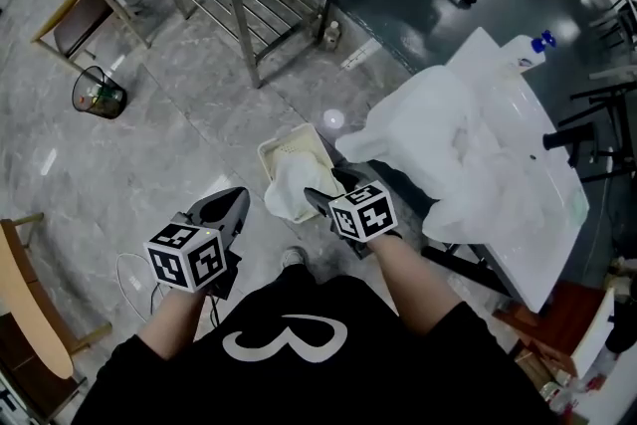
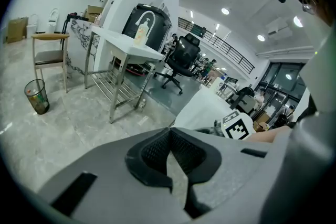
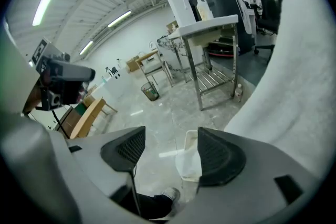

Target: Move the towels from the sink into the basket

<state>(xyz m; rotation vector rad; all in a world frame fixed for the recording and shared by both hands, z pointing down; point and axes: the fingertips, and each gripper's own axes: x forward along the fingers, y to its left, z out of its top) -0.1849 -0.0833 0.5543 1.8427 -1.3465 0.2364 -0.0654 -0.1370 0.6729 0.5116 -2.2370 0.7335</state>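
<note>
Judging by layout, one towel (image 1: 292,186) is placed in the basket (image 1: 282,146) below the wide-open, empty right gripper (image 1: 333,190) (left gripper (image 1: 233,205) closed, empty); towels (image 1: 448,149) on the sink (image 1: 496,55) at its right must be grabbed next.

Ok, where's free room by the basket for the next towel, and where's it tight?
The basket is bare at its far end; a towel fills its near end. Floor left of it is open up to the bin. Tight on the right: towels heaped in the sink overhang toward it.
</note>
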